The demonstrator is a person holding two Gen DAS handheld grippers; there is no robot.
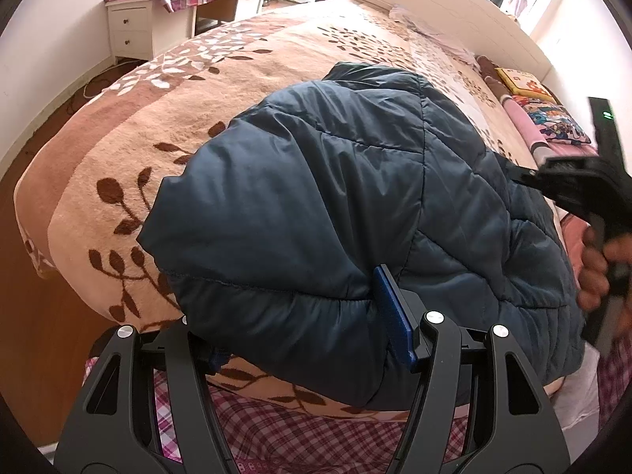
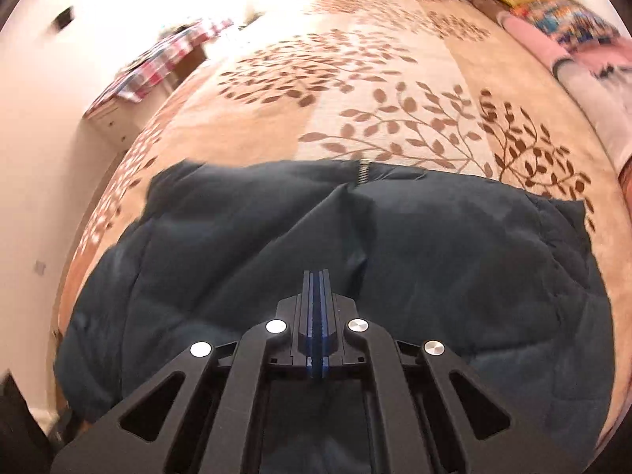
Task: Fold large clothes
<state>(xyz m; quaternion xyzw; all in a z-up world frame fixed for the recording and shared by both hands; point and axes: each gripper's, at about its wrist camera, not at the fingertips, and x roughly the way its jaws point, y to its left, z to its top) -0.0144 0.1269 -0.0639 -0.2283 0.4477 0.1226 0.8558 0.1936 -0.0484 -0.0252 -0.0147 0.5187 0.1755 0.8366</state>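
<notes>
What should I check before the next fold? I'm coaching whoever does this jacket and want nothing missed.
1. Left tongs holding jacket: ok; the padded edge sits between the wide-set pads.
2. Right tongs free: ok; shut, nothing between the pads.
3. Jacket fully on blanket: cannot tell; its near edge is hidden behind the tongs.
4. Zipper closed: cannot tell; only its top end shows.
5. Space beyond the jacket for folding: ok; bare blanket there.
6. Pillows away from jacket: ok.
</notes>
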